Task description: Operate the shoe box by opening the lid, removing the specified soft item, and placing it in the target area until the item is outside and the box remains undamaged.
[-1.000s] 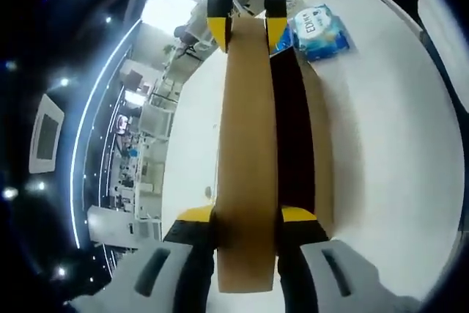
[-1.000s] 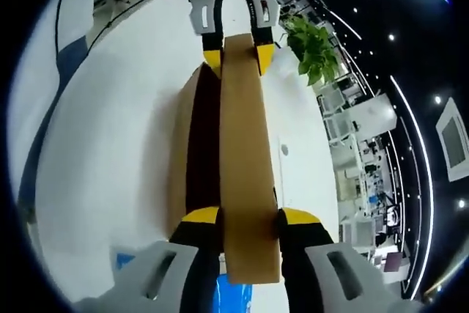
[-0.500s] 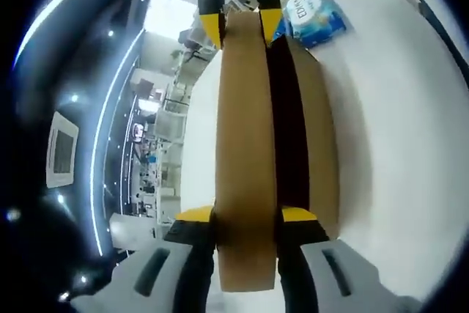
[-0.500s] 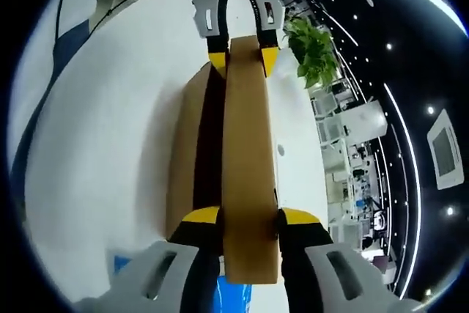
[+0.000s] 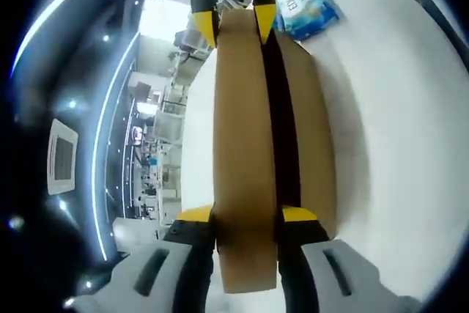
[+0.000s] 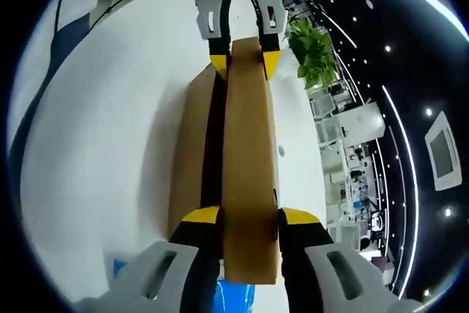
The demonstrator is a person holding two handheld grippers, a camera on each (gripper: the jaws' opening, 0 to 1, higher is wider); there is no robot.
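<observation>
A brown cardboard shoe box lid [image 5: 245, 144] runs lengthwise up the left gripper view, held above the box base [image 5: 314, 130] with a dark gap between them. My left gripper [image 5: 248, 218] is shut on the lid's near end. My right gripper [image 5: 229, 23] clamps the far end. In the right gripper view the same lid [image 6: 249, 159] stretches away from my right gripper [image 6: 248, 218], shut on it, to the left gripper [image 6: 242, 60] at the far end. The box base [image 6: 189, 152] lies left of the lid. What is inside the box is hidden.
The box rests on a white table [image 5: 396, 108]. A blue tissue pack [image 5: 304, 6] lies just past the box's far end, and shows as a blue pack [image 6: 234, 295] under my right gripper. A potted plant [image 6: 311, 49] stands beyond the table edge.
Both grippers keep their hold on the lid. Both views have shifted slightly, and the dark gap between lid and box base looks narrower than one second ago.
</observation>
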